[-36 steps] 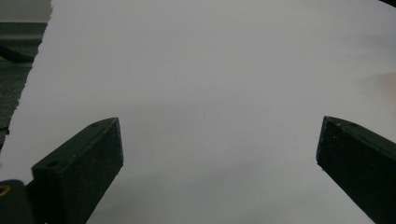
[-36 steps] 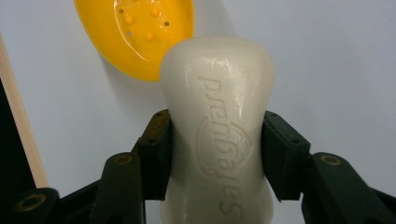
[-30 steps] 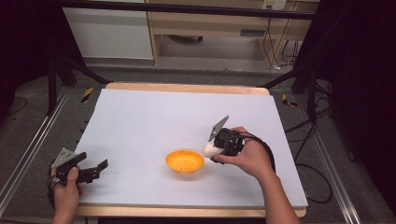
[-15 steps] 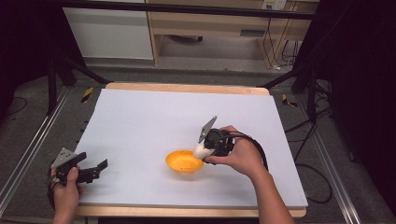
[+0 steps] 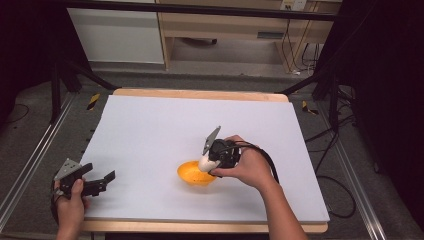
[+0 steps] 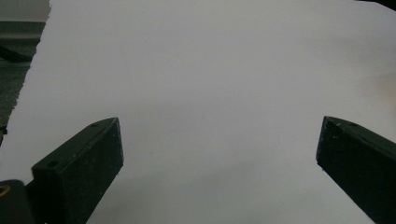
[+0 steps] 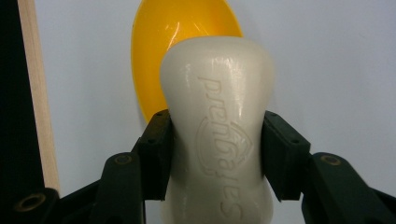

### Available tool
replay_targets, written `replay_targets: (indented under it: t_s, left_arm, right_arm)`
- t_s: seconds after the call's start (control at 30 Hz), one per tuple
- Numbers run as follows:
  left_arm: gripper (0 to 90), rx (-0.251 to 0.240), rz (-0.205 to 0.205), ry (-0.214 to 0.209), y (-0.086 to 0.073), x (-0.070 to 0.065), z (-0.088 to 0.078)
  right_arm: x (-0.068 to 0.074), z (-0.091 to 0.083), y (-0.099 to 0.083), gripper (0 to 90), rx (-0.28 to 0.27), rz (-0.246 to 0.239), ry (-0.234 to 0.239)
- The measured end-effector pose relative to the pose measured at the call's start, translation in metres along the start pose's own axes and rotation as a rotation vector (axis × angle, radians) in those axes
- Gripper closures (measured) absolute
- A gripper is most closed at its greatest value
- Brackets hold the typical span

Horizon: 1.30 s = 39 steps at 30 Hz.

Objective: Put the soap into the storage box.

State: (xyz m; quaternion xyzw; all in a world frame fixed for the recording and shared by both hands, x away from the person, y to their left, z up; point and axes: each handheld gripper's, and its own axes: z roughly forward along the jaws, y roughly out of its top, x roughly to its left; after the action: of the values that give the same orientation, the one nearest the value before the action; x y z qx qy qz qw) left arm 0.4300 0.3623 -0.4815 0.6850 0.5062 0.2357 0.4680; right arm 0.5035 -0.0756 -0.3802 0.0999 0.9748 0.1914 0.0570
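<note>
An orange bowl (image 5: 194, 174) sits on the white table near the front middle; it also shows as a yellow-orange bowl (image 7: 159, 42) in the right gripper view. My right gripper (image 5: 207, 163) hangs over the bowl's right rim, shut on a cream-white bar of soap (image 7: 217, 126) with raised lettering; the soap (image 5: 205, 162) points down toward the bowl. Both black pads (image 7: 156, 149) press on the bar's narrow waist. At the front left corner my left gripper (image 5: 102, 181) is held just above the table, open, its jaws wide apart over bare white surface (image 6: 210, 93).
The white tabletop (image 5: 165, 125) has a wooden edge (image 5: 200, 94) at the back and front. Metal rails (image 5: 30, 165) run along both sides, and cables (image 5: 345, 185) lie on the floor to the right. A shelf unit stands beyond the table.
My right gripper has carried the soap leftward, from beside the bowl's right side to over its rim. The left gripper has stayed where it was.
</note>
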Motion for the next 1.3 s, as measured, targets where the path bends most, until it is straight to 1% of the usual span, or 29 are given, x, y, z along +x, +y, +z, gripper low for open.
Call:
replay_targets:
  t_s: [0.07, 0.27, 0.3, 0.4, 0.47, 0.5, 0.67, 0.97, 1.0, 1.1, 1.13, 1.3]
  left_arm:
    - [0.0, 0.000, 0.003, 0.002, 0.000, 0.000, 0.000]
    - [0.0, 0.000, 0.000, 0.001, 0.000, 0.000, 0.000]
    - [0.0, 0.000, 0.000, 0.001, 0.000, 0.000, 0.000]
    - [0.0, 0.000, 0.000, 0.001, 0.000, 0.000, 0.000]
    - [0.0, 0.000, 0.000, 0.001, 0.000, 0.000, 0.000]
    - [0.0, 0.000, 0.000, 0.001, 0.000, 0.000, 0.000]
    - [0.0, -0.001, -0.001, 0.000, 0.000, 0.000, 0.000]
    - [0.0, 0.001, 0.000, 0.000, 0.000, 0.000, 0.000]
    - [0.0, 0.000, 0.000, 0.001, 0.000, 0.000, 0.000]
    - [0.0, 0.001, 0.000, 0.001, 0.000, 0.000, 0.000]
    - [0.0, 0.001, 0.000, 0.001, 0.000, 0.000, 0.000]
    - [0.0, 0.002, 0.000, 0.000, 0.000, 0.000, 0.000]
  right_arm:
    - [0.001, 0.003, 0.003, 49.7, 0.003, -0.012, 0.001]
    - [0.003, 0.007, 0.008, 49.7, 0.010, -0.019, 0.001]
    - [0.003, 0.008, 0.010, 49.7, 0.008, -0.031, -0.001]
    - [0.003, 0.009, 0.013, 49.7, 0.014, -0.033, 0.000]
    - [0.004, 0.010, 0.016, 49.7, 0.017, -0.042, 0.002]
    - [0.004, 0.011, 0.019, 49.7, 0.021, -0.060, 0.001]
    - [0.004, 0.015, 0.025, 49.7, 0.020, -0.073, 0.008]
    - [0.006, 0.023, 0.030, 49.7, 0.037, -0.082, 0.017]
    - [0.006, 0.025, 0.031, 49.7, 0.037, -0.092, 0.019]
    - [0.006, 0.027, 0.032, 49.7, 0.044, -0.093, 0.018]
    - [0.006, 0.028, 0.032, 49.7, 0.040, -0.102, 0.019]
    - [0.005, 0.033, 0.033, 49.7, 0.059, -0.106, 0.024]
